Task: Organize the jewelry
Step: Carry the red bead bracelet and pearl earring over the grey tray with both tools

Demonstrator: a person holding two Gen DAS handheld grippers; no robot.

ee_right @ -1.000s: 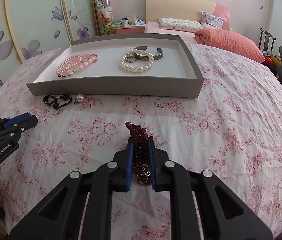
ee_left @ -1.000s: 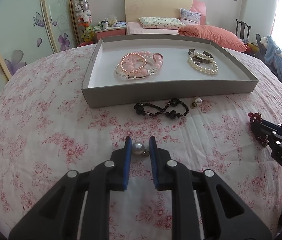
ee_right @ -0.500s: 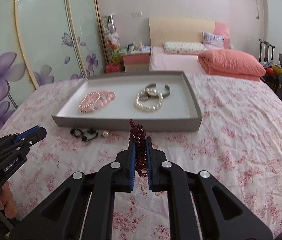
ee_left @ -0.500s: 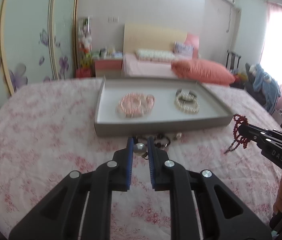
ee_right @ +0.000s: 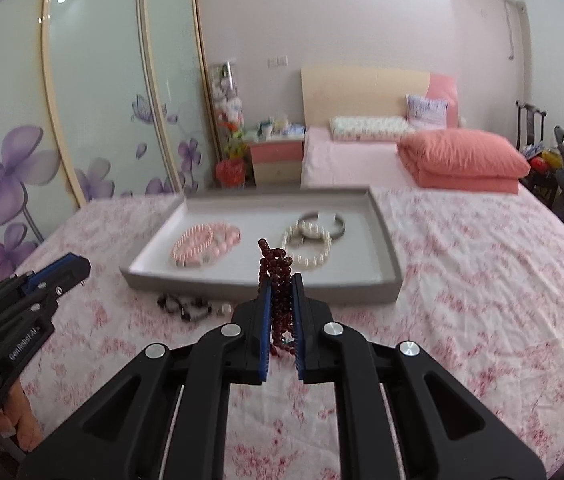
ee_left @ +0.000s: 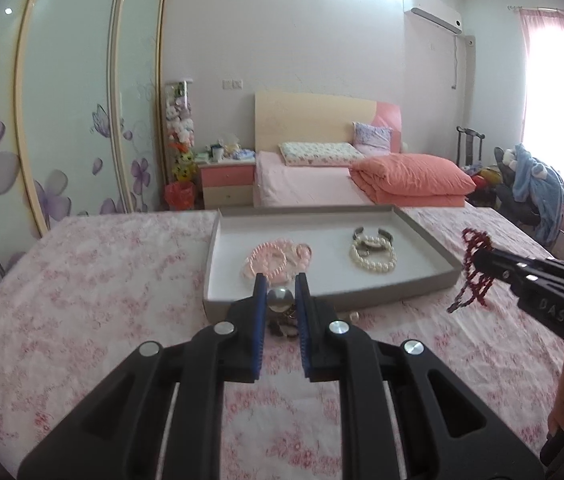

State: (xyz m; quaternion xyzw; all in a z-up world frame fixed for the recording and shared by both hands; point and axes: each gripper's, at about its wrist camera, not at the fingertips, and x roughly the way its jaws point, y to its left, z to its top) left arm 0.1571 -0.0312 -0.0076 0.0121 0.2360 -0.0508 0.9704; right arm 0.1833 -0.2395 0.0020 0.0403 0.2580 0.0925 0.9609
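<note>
My left gripper (ee_left: pixel 280 286) is shut on a grey pearl earring (ee_left: pixel 280 298) and holds it above the bedspread, just in front of the grey tray (ee_left: pixel 438 256). My right gripper (ee_right: pixel 281 282) is shut on a dark red bead bracelet (ee_right: pixel 276 268), which hangs from it in the left wrist view (ee_left: pixel 476 276). The tray holds pink bead bracelets (ee_right: pixel 206 242), a white pearl bracelet (ee_right: pixel 308 248) and a metal bangle (ee_right: pixel 340 224). A black bead bracelet (ee_right: pixel 184 306) and a small pearl (ee_right: pixel 224 308) lie on the bedspread before the tray.
The tray lies on a pink floral bedspread (ee_right: pixel 482 280). Behind are a second bed with an orange quilt (ee_right: pixel 462 160), a nightstand (ee_right: pixel 276 160), a mirrored wardrobe (ee_right: pixel 102 100) at left and a chair with clothes (ee_left: pixel 534 184) at right.
Both grippers have lifted off the bedspread with their jewelry and moved toward the tray. The views tilted up, showing more of the room.
</note>
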